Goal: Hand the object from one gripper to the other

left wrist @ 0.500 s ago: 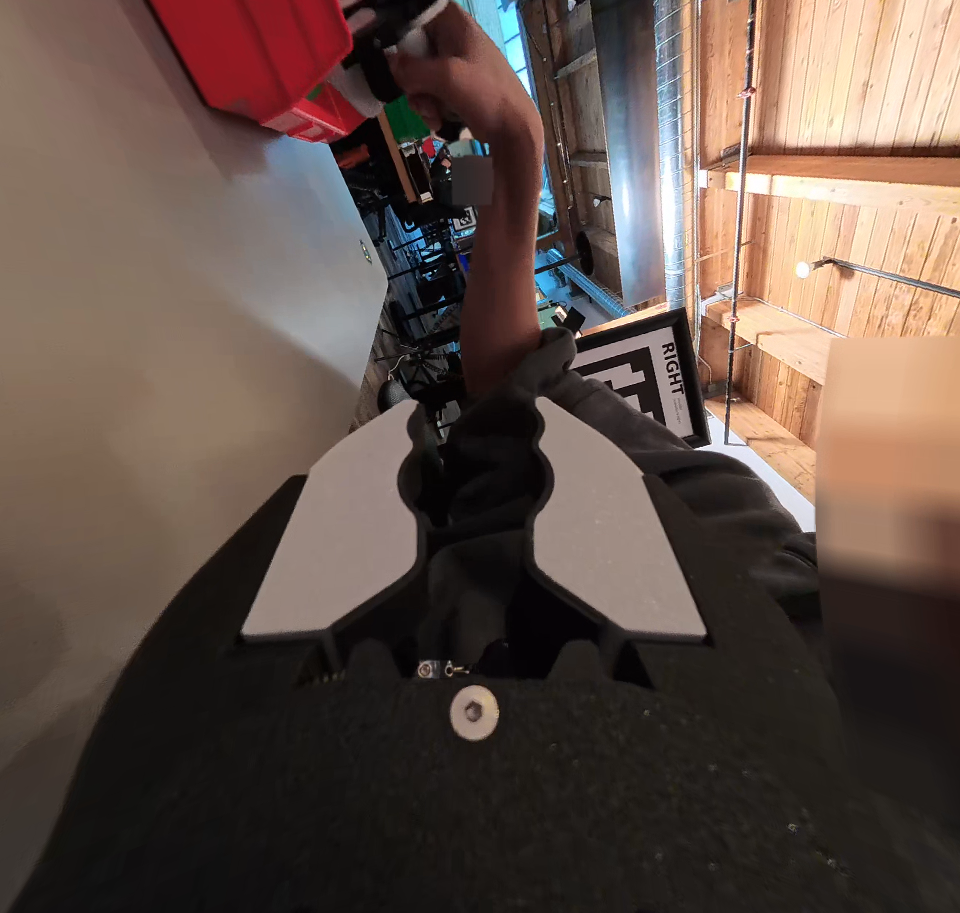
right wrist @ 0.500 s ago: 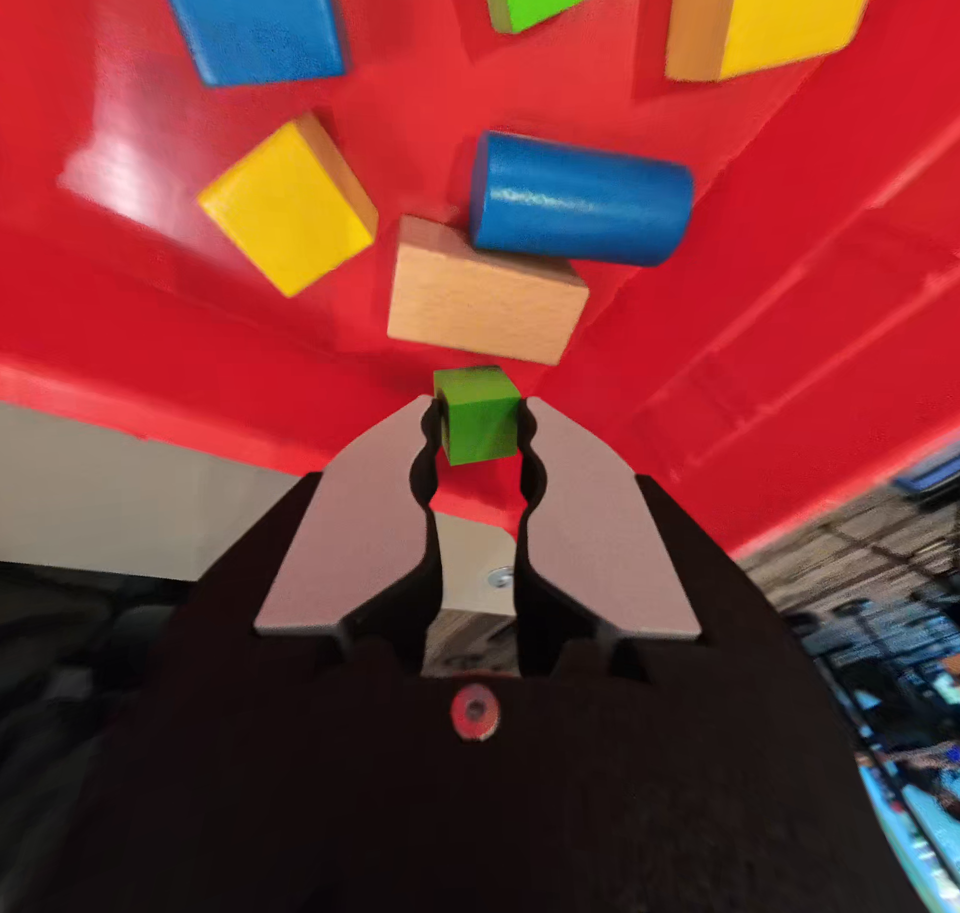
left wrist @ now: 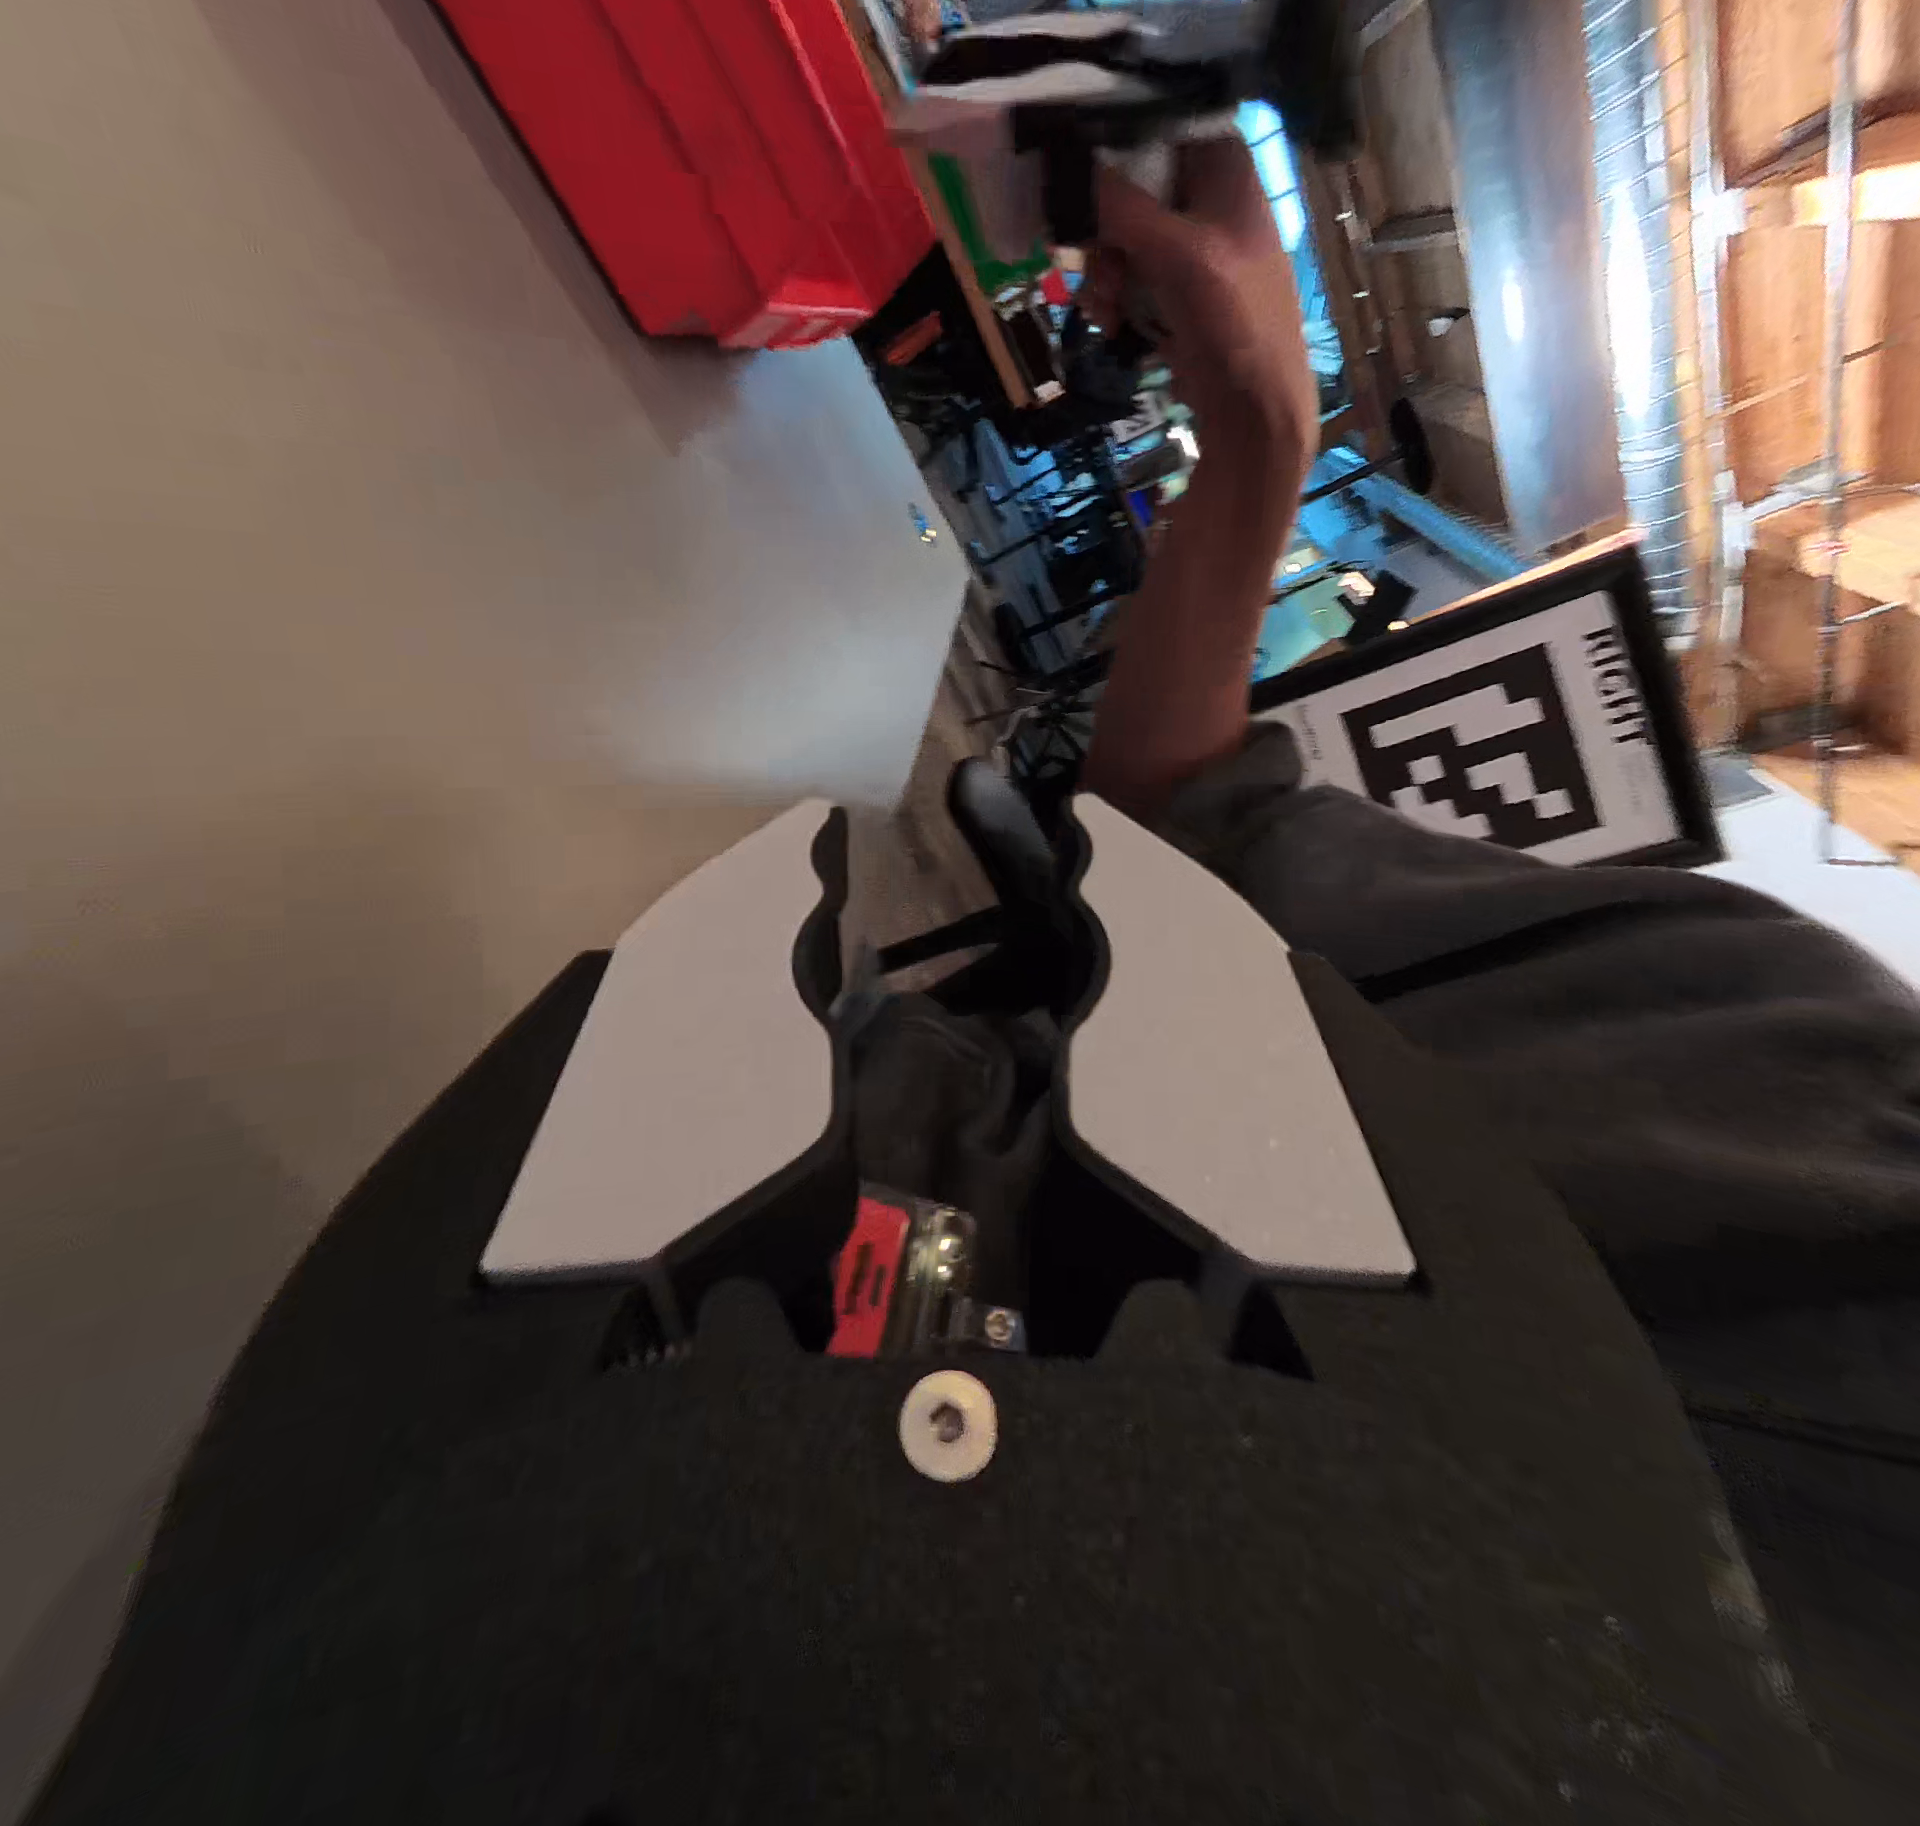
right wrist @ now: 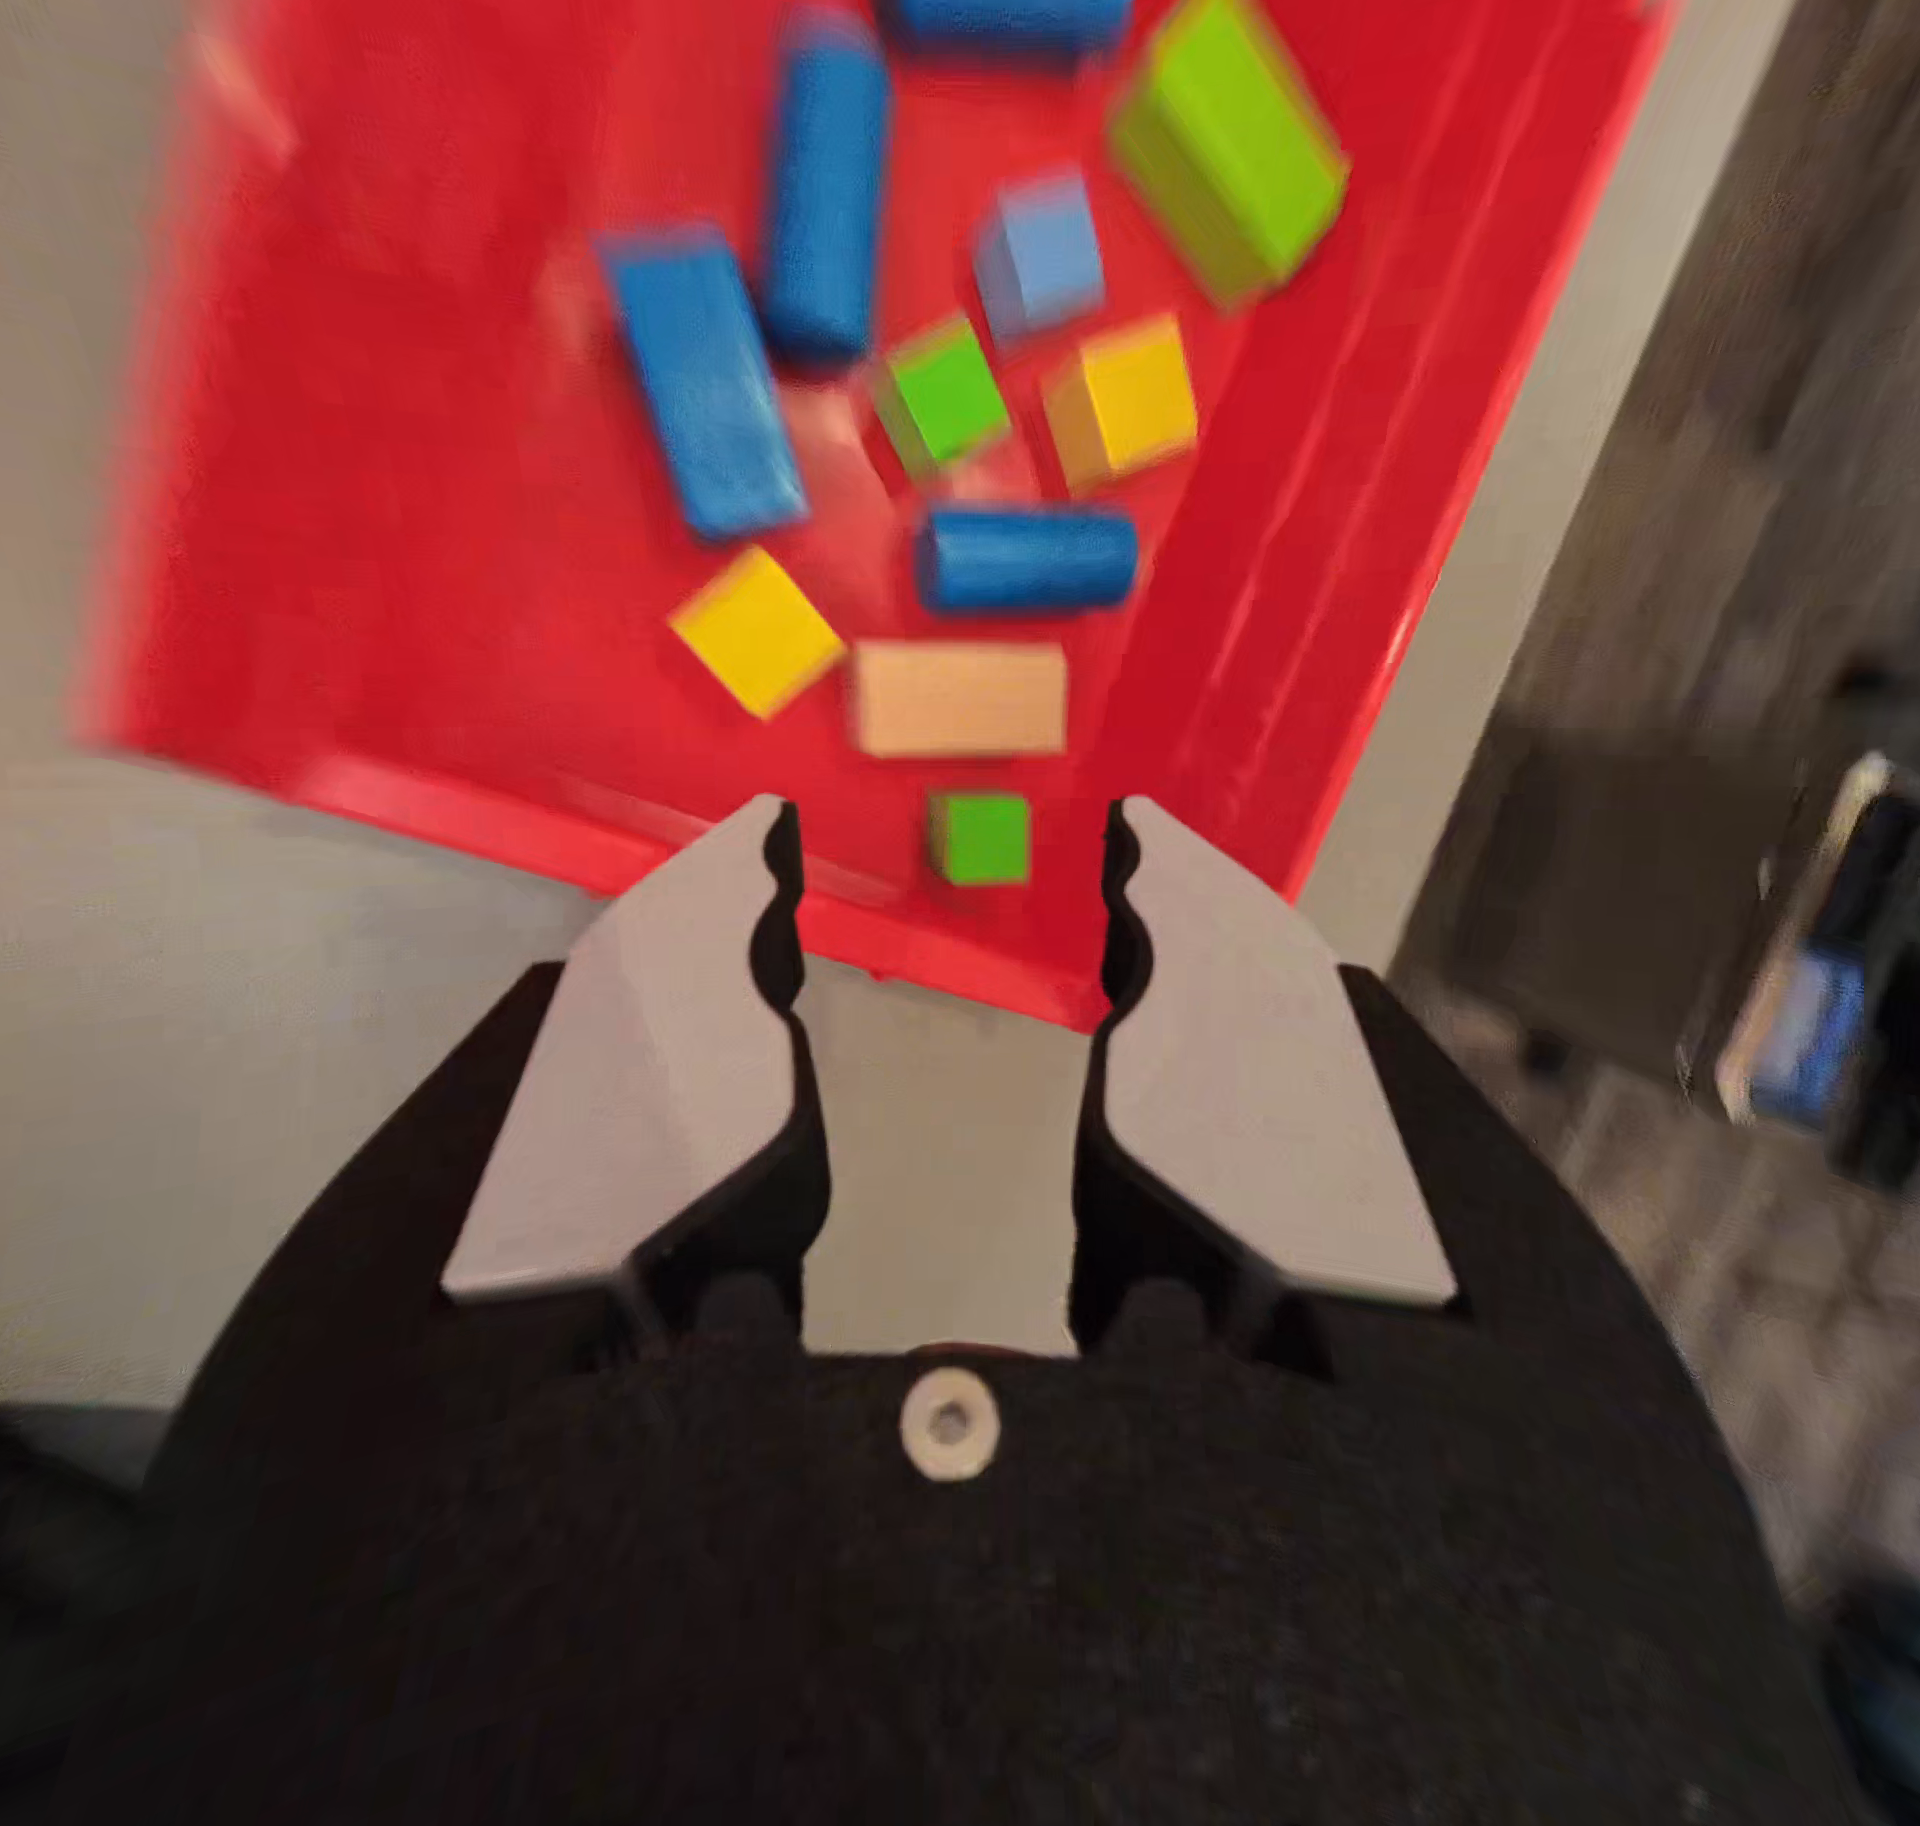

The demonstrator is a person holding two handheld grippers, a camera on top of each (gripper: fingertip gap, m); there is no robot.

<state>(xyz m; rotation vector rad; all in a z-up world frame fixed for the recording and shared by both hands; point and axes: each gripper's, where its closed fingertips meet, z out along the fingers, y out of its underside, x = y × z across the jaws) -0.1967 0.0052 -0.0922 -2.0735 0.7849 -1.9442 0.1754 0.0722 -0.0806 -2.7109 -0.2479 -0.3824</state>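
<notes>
Hand-held gripper (right wrist: pixel 951 826) now off green cube (right wrist: pixel 980 838)

Left wrist view, turned sideways. Pale table (left wrist: pixel 312 529) filling the left. Wood-plank ceiling (left wrist: pixel 1787 322) with beams at right, lamp glare upper right. Metal duct (left wrist: pixel 1507 218) beside it. Dark chairs (left wrist: pixel 1049 550) mid-frame, blurred. Right wrist view: grey floor (right wrist: pixel 1662 1257) at right.

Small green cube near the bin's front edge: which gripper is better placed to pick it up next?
Right. The right gripper is open, with the small green cube framed between its jaws in the red bin. The left gripper points off sideways, away from the bin.
</notes>
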